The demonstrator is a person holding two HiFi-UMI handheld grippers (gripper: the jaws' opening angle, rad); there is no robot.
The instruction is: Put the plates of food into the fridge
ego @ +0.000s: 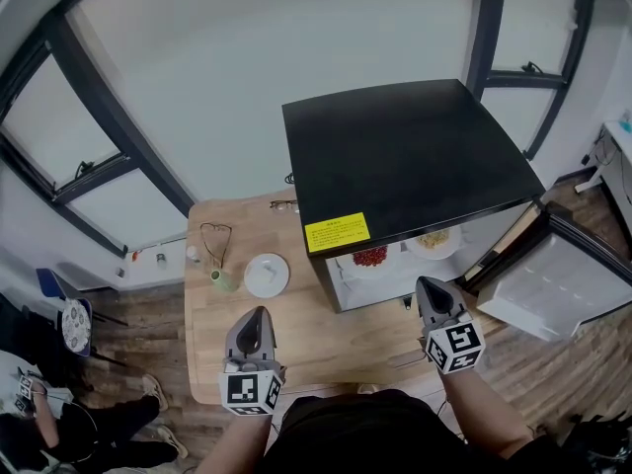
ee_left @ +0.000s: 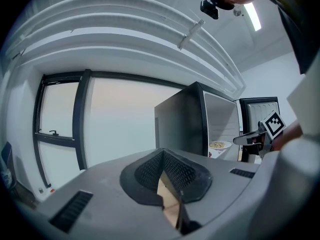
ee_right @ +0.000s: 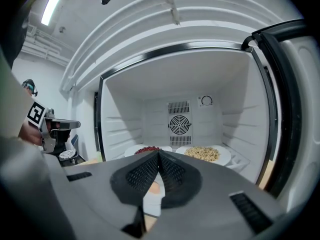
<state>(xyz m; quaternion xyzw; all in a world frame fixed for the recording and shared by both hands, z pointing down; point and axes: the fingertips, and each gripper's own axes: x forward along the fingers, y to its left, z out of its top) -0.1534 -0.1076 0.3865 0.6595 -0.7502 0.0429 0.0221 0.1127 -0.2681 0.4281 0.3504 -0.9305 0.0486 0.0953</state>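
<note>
Food is sitting inside the fridge (ego: 405, 156). The plate of red food (ego: 370, 258) is resting on the left and the plate of noodles (ego: 433, 240) on the right, side by side on one level. Both appear to be lying clear of the opening, presumably so that the door can close past them. The door (ego: 553, 284) is standing open to the right.

The left hand-held gripper (ego: 259, 312) is hovering over the near part of the table (ego: 212, 363), jaws closed together and carrying nothing. The right hand-held gripper (ego: 427, 282) is pointing into the fridge opening from just in front of it, jaws likewise closed and empty.

A white plate (ego: 267, 275) is lying on the table left of the fridge, beside a green cup (ego: 223, 280) and near a pair of glasses (ego: 215, 235). It appears to be holding no food, which would explain why it is remaining outside.

In my judgement the loading is looking complete and only the door is needing attention; the right hand-held gripper is standing nearer to it.
</note>
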